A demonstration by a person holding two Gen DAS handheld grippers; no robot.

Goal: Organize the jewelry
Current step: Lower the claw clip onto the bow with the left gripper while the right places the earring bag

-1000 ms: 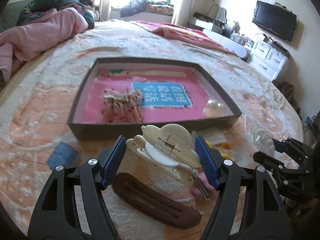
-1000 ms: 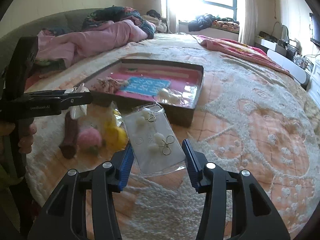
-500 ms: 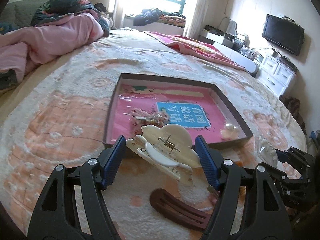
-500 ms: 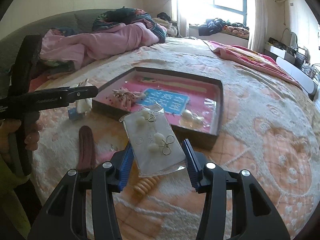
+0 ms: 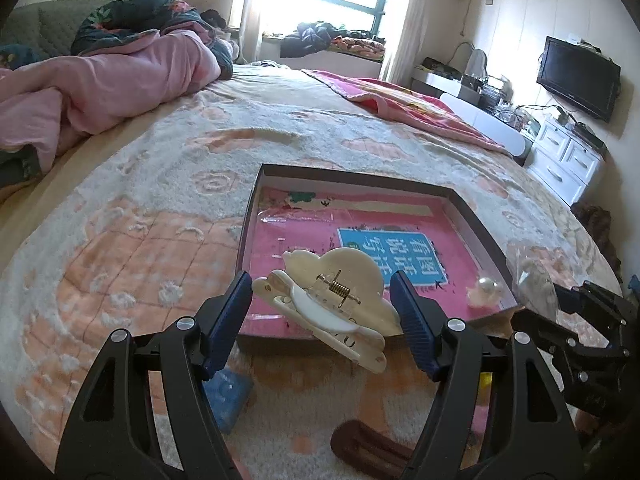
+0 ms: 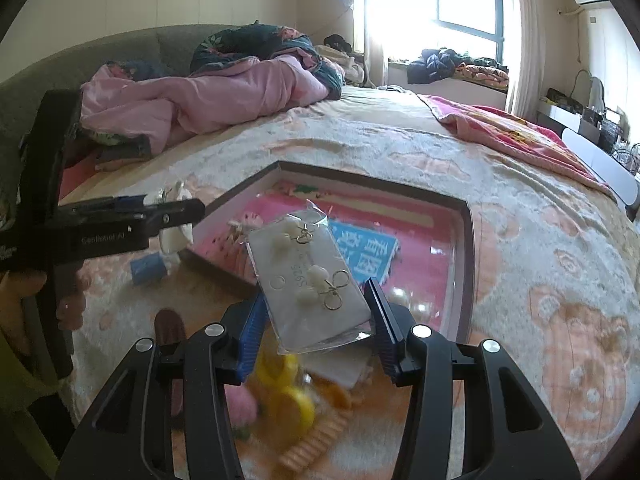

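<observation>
My left gripper is shut on a cream cloud-shaped hair claw clip, held above the near edge of the shallow dark box with a pink lining. My right gripper is shut on a clear packet of earrings, held above the box's near edge. In the box lie a pearl piece and a pinkish ornament. The left gripper also shows in the right wrist view, and the right gripper in the left wrist view.
On the bedspread near me lie a brown hair clip, a small blue packet, and yellow, pink and orange hair pieces. A pink quilt is heaped at the far left. White drawers stand to the right.
Both grippers have risen and moved toward the box with their loads. The loose items on the bedspread now sit lower in both views.
</observation>
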